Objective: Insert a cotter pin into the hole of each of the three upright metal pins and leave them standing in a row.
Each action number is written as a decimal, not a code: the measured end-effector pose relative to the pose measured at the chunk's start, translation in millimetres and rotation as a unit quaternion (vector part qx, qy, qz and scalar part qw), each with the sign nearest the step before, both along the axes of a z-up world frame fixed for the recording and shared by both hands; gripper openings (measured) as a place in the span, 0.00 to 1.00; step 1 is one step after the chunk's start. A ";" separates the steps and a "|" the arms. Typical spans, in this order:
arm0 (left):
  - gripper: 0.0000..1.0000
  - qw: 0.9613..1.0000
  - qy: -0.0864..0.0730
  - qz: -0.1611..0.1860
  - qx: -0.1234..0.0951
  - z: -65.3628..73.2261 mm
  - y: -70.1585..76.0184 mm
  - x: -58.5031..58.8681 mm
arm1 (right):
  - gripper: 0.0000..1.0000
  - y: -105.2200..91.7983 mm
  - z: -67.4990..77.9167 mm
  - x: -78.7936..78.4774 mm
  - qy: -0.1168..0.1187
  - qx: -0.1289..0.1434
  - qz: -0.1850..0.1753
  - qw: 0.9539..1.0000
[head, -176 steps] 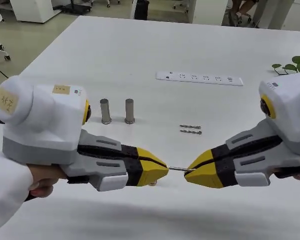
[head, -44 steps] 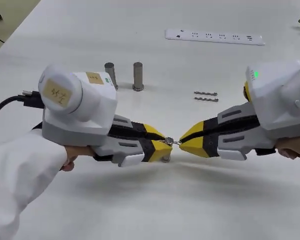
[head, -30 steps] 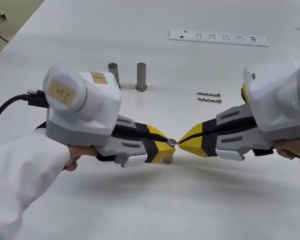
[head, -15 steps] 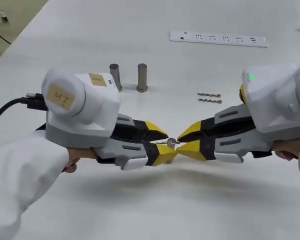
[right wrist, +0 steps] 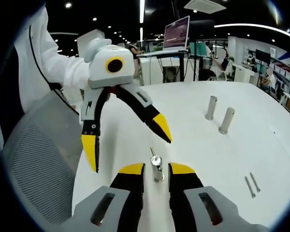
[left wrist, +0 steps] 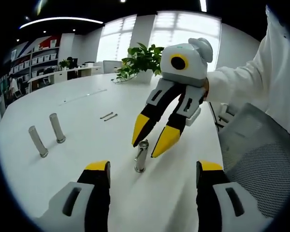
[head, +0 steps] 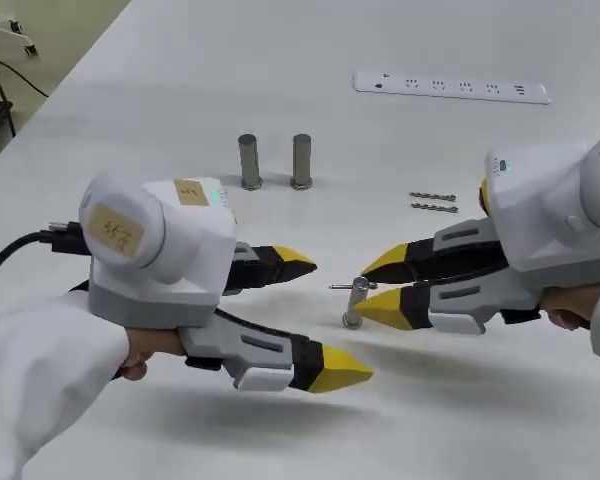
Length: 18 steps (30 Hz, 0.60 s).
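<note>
My left gripper (head: 337,318) spread wide, empty, near the upright pin (head: 354,305). Right gripper (right wrist: 157,170) half-open, tips flanking that pin; cotter pin (head: 340,287) through its top.

Our left gripper (head: 338,318) & right gripper (head: 362,290) had white/grey bodies and black jaws w/ yellow tips. A black cable (head: 10,262) plugged into the left one's rear, which also bore tan stickers (head: 117,228) w/ scribbles. We wore white sleeves (head: 30,370).
</note>
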<state>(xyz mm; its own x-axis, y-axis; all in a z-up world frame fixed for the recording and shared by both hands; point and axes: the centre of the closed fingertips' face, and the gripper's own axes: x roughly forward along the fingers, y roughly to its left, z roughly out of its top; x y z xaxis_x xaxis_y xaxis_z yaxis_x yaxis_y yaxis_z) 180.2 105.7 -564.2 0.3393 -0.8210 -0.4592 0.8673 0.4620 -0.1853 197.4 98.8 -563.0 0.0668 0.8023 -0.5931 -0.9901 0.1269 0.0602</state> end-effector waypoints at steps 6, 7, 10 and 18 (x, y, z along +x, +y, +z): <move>0.92 0.999 -0.014 0.028 0.019 -9.2 9.2 3.3 | 0.16 4.1 -4.2 0.3 0.003 -0.001 -0.002 1.000; 0.94 0.999 -0.014 0.029 0.020 -9.6 9.8 3.2 | 0.16 4.4 -4.5 0.2 0.004 -0.001 -0.002 1.000; 0.96 0.999 -0.011 0.041 0.008 -8.8 13.1 3.2 | 0.16 6.6 -6.3 0.2 0.005 -0.001 -0.003 1.000; 0.99 0.999 -0.008 0.050 -0.012 -3.7 12.4 1.0 | 0.14 11.2 -10.4 -0.3 0.008 -0.004 0.002 1.000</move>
<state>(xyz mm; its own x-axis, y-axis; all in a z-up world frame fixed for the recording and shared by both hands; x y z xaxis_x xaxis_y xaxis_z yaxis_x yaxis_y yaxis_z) 181.2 118.1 -568.0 0.4279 -0.7932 -0.4333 0.8195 0.5427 -0.1843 197.2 109.9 -573.3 0.0551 0.7973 -0.6011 -0.9894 0.1245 0.0744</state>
